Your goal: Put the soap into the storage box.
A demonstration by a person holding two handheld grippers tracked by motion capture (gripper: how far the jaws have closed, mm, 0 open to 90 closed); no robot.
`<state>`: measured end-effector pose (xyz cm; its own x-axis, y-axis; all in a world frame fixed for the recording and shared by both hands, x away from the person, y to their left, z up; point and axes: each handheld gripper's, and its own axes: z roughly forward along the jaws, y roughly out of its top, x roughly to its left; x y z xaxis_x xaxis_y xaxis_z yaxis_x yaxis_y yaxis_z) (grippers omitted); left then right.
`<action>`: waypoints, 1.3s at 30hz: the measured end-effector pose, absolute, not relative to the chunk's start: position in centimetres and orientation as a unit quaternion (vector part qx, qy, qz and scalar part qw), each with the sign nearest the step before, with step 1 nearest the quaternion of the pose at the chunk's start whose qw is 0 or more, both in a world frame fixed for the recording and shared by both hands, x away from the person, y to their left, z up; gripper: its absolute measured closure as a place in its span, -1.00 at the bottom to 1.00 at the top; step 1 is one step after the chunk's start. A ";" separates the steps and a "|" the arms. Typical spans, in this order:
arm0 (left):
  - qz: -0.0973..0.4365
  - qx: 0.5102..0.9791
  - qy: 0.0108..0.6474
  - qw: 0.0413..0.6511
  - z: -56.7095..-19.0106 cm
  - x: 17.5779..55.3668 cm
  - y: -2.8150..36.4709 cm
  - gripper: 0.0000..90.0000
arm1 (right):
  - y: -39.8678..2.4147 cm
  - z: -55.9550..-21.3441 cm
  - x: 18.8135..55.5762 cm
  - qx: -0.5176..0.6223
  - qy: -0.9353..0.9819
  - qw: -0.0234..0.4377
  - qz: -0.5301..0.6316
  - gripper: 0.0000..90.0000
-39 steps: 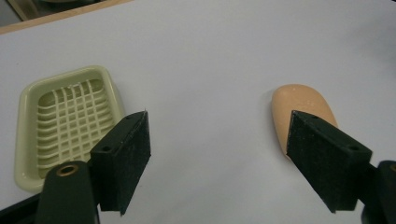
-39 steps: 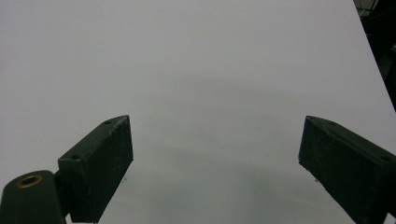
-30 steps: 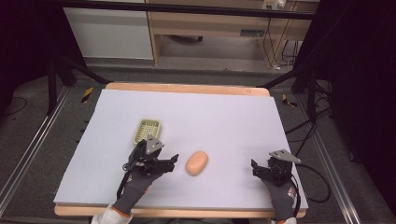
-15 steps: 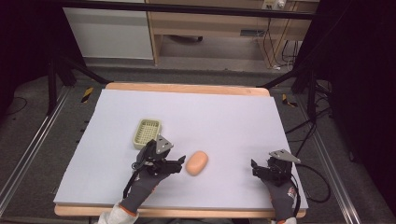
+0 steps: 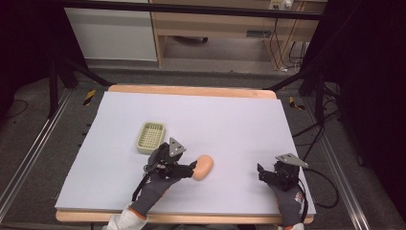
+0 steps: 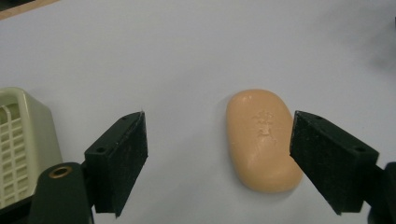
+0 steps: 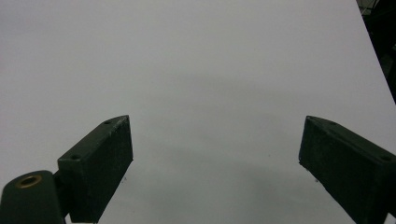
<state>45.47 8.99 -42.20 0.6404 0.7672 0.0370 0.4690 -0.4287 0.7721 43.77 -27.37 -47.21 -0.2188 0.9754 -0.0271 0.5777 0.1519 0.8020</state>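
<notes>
Soap bar (image 6: pixel 262 140), peach-coloured, lies flat on the white table sheet (image 5: pixel 230 120), between the wide-spread jaws of the left gripper (image 6: pixel 217 163) and close against the one at 3 o'clock. Slatted soap dish (image 5: pixel 151 136) sits at 10 o'clock from the bar. Right gripper (image 7: pixel 215 168) gapes wide over bare sheet.
</notes>
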 end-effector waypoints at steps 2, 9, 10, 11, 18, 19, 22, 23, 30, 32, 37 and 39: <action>0.193 0.824 0.375 0.378 -42.3 45.5 8.7 -0.60 | -27.4 -47.2 43.8 0.554 0.701 0.290 0.343 -0.78; 0.191 0.832 0.366 0.370 -42.8 45.7 7.7 -0.62 | -27.3 -47.2 43.8 0.554 0.701 0.289 0.343 -0.78; 0.191 0.831 0.367 0.371 -42.8 45.7 7.5 -0.62 | -27.3 -47.2 43.8 0.553 0.702 0.290 0.342 -0.78; 0.192 0.834 0.364 0.368 -42.9 45.7 7.3 -0.62 | -27.3 -47.2 43.8 0.553 0.702 0.291 0.341 -0.78; 0.190 0.842 0.359 0.356 -43.3 46.0 6.5 -0.63 | -27.3 -47.2 43.8 0.553 0.702 0.291 0.341 -0.78; 0.189 0.839 0.361 0.360 -43.4 46.0 6.3 -0.63 | -27.3 -47.2 43.8 0.553 0.702 0.290 0.341 -0.78; 0.187 0.843 0.359 0.354 -43.5 46.2 6.1 -0.63 | -27.3 -47.3 43.9 0.553 0.703 0.290 0.341 -0.78; 0.186 0.844 0.358 0.354 -43.6 46.2 6.1 -0.63 | -27.3 -47.3 43.9 0.553 0.703 0.290 0.341 -0.78; 0.182 0.845 0.359 0.351 -44.0 46.4 5.4 -0.63 | -27.3 -47.3 43.9 0.554 0.703 0.290 0.340 -0.78; 0.182 0.849 0.355 0.346 -44.1 46.6 5.2 -0.63 | -27.3 -47.3 43.9 0.553 0.703 0.289 0.341 -0.78; 0.182 0.851 0.356 0.340 -44.4 46.8 4.7 -0.63 | -27.3 -47.3 43.9 0.554 0.703 0.289 0.340 -0.78; 0.179 0.854 0.354 0.338 -44.6 46.9 4.6 -0.63 | -27.3 -47.3 43.9 0.554 0.703 0.288 0.340 -0.78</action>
